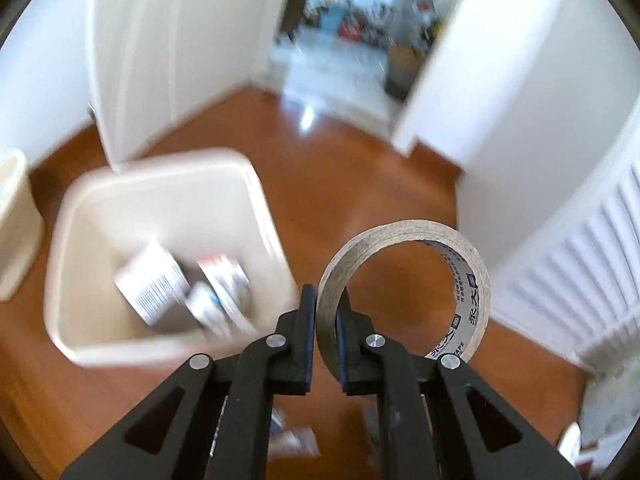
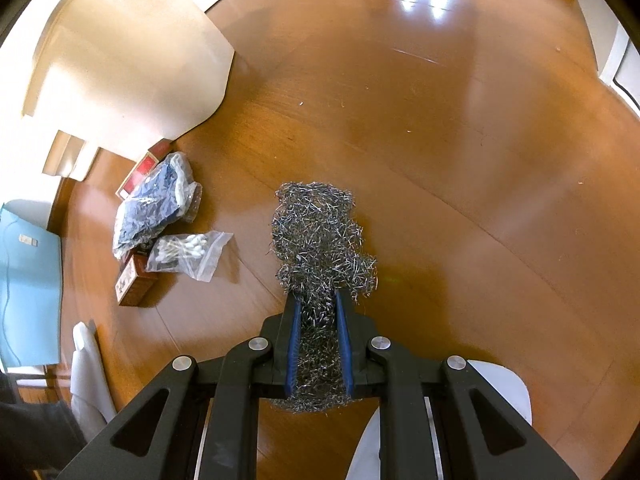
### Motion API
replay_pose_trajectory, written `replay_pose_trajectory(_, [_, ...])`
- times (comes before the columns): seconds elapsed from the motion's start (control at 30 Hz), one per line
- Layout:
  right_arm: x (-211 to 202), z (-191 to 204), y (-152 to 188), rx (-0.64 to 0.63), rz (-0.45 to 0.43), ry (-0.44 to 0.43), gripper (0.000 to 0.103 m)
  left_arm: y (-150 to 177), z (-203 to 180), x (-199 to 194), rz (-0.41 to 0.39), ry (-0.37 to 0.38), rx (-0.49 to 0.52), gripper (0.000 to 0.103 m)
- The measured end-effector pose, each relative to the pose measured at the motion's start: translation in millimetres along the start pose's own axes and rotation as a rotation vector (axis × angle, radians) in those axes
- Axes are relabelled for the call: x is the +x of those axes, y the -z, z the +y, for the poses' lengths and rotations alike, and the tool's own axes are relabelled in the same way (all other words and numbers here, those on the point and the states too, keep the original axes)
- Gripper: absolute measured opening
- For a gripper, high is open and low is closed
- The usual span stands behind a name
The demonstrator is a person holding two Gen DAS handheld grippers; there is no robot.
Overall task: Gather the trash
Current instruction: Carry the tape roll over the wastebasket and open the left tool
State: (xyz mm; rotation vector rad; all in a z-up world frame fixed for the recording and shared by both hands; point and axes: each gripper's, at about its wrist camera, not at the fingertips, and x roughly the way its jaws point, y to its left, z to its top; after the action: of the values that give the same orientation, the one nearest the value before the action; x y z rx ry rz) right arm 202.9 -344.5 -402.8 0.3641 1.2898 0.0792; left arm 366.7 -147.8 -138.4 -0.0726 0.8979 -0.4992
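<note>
In the left wrist view my left gripper [image 1: 327,304] is shut on the rim of a roll of tape [image 1: 476,276], held upright above the wooden floor, just right of a cream trash bin [image 1: 104,200] that holds several pieces of packaging [image 1: 154,284]. In the right wrist view my right gripper [image 2: 318,300] is shut on a wad of steel wool [image 2: 320,228], held above the floor. Left of it on the floor lie a bag of cotton swabs [image 2: 188,254], a bag with dark blue cloth [image 2: 154,200] and brown and red boxes [image 2: 134,282].
A second cream container [image 1: 16,216] stands at the far left. A white door [image 1: 160,48] and white wall [image 1: 500,80] frame a doorway ahead. A radiator-like white panel [image 1: 592,248] is at right. A cream bin [image 2: 120,56] stands at the upper left of the right wrist view.
</note>
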Motion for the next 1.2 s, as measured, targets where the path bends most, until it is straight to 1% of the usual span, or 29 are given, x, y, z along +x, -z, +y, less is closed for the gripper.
replay_pose_trajectory(0.07, [1.3,0.2,0.5,-0.003,0.005,0.005,0.017,-23.4,21.2,-6.3,-0.073,-0.089,0.009,0.009])
replay_pose_trajectory(0.13, [2.2,0.3,0.8,-0.003,0.008,0.009,0.017,-43.2,42.0,0.4,-0.092,-0.168,-0.01,0.009])
replay_pose_trajectory(0.23, [2.7,2.9,0.9,-0.017,0.007,0.021,0.017,-51.5,78.0,29.1,-0.056,-0.291,-0.043,0.009])
replay_pose_trajectory(0.33, [2.3,7.1,0.8,-0.039,0.001,0.033,0.017,-33.7,100.6,58.4,-0.009,-0.37,-0.056,0.009])
replay_pose_trajectory(0.37, [2.4,7.3,0.8,-0.043,0.001,0.035,0.017,-29.5,104.6,65.3,0.003,-0.383,-0.054,0.009])
replay_pose_trajectory(0.47, [3.3,7.6,2.0,-0.049,0.004,0.045,0.017,-18.3,112.4,75.9,0.02,-0.41,-0.075,0.012])
replay_pose_trajectory(0.57, [4.6,8.2,3.2,-0.065,0.009,0.07,0.017,-16.2,113.2,78.0,0.032,-0.417,-0.082,0.021])
replay_pose_trajectory(0.63, [4.7,11.0,3.2,-0.074,0.004,0.079,0.017,-12.1,111.1,75.4,0.034,-0.408,-0.075,0.036])
replay_pose_trajectory(0.7, [5.2,13.1,2.8,-0.079,0.003,0.083,0.017,-11.9,111.0,68.8,0.028,-0.411,-0.064,0.046])
replay_pose_trajectory(0.77, [5.8,14.2,2.9,-0.082,0.0,0.086,0.017,-12.7,109.8,62.9,-0.011,-0.404,-0.056,0.055])
replay_pose_trajectory(0.8, [6.3,14.3,2.9,-0.083,0.001,0.087,0.017,-13.8,108.1,60.9,-0.02,-0.409,-0.044,0.065])
replay_pose_trajectory(0.83, [7.4,14.4,3.3,-0.083,0.006,0.089,0.017,-15.5,106.0,57.6,-0.03,-0.416,-0.036,0.067])
replay_pose_trajectory(0.9, [7.6,14.4,3.4,-0.083,0.006,0.092,0.017,-15.6,102.3,50.6,-0.045,-0.401,-0.044,0.067])
replay_pose_trajectory(1.0, [1.7,13.1,-1.0,-0.077,-0.021,0.099,0.017,-10.6,100.8,34.7,-0.082,-0.386,-0.06,0.067])
replay_pose_trajectory(1.1, [-11.8,11.7,-14.8,-0.066,-0.066,0.102,0.017,15.9,100.6,10.1,-0.11,-0.385,-0.107,0.067])
replay_pose_trajectory(1.17, [-22.5,13.5,-26.0,-0.072,-0.101,0.098,0.017,34.5,102.0,0.8,-0.107,-0.391,-0.13,0.068])
replay_pose_trajectory(1.2, [-30.5,17.0,-34.4,-0.082,-0.128,0.094,0.017,50.7,103.7,-5.9,-0.104,-0.401,-0.151,0.068])
